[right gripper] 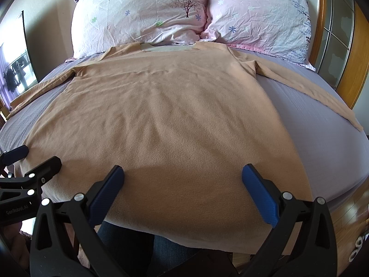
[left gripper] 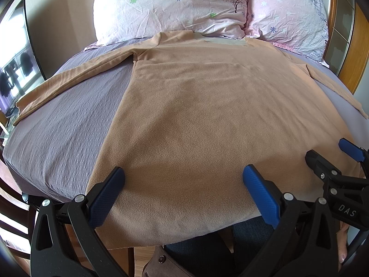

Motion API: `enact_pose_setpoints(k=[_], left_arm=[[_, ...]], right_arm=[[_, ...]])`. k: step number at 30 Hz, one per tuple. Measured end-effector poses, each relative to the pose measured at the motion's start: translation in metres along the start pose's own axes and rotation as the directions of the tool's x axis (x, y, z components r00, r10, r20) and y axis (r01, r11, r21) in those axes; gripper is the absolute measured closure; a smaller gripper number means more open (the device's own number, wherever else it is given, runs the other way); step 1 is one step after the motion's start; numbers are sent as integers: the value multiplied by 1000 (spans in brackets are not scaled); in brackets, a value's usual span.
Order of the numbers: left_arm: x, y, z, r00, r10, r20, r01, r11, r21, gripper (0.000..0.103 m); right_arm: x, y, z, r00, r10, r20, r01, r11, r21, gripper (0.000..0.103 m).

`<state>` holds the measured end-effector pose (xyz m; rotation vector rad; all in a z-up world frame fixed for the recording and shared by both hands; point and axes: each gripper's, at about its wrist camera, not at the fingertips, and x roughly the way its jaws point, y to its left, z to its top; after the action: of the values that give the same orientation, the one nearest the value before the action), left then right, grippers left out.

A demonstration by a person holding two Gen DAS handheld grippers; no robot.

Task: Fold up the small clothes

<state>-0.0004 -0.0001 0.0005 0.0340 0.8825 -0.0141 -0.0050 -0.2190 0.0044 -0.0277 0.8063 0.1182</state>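
The shirt was plain tan with a paler collar. The bed wore lilac-grey crinkle. The pillows were pink, printed with flowers and a tree. The tongs were black with blue pads.

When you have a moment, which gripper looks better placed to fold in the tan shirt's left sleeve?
Left, probably. The left gripper hangs open over the tan long-sleeved fleece shirt's hem on the side nearer that outstretched sleeve.

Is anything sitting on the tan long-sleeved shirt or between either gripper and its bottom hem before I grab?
Nothing visible. The tan fleece long-sleeved shirt lies flat and bare on the purple bedsheet; the left gripper and right gripper hang open right above its hem.
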Motion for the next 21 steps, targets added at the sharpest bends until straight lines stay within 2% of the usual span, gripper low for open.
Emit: enact_pose_setpoints(k=[8, 14, 16, 19, 21], left_arm=[[1, 0, 2, 1000, -3, -6, 3, 1000, 4, 1], [6, 1, 10, 1000, -12, -26, 13, 1000, 22, 1], [1, 0, 6, 999, -20, -30, 21, 999, 28, 1], [4, 4, 13, 998, -57, -37, 59, 997, 42, 1], [5, 10, 20, 993, -115, -17, 116, 993, 21, 1]], right_arm=[[4, -5, 0, 1000, 14, 28, -14, 1000, -13, 2], [3, -20, 3, 989, 120, 88, -117, 992, -41, 2], [-3, -56, 15, 981, 149, 126, -158, 985, 72, 2], [-10, -131, 37, 979, 86, 187, -136, 952, 275, 2], [-10, -204, 51, 980, 10, 200, -103, 880, 464, 7]])
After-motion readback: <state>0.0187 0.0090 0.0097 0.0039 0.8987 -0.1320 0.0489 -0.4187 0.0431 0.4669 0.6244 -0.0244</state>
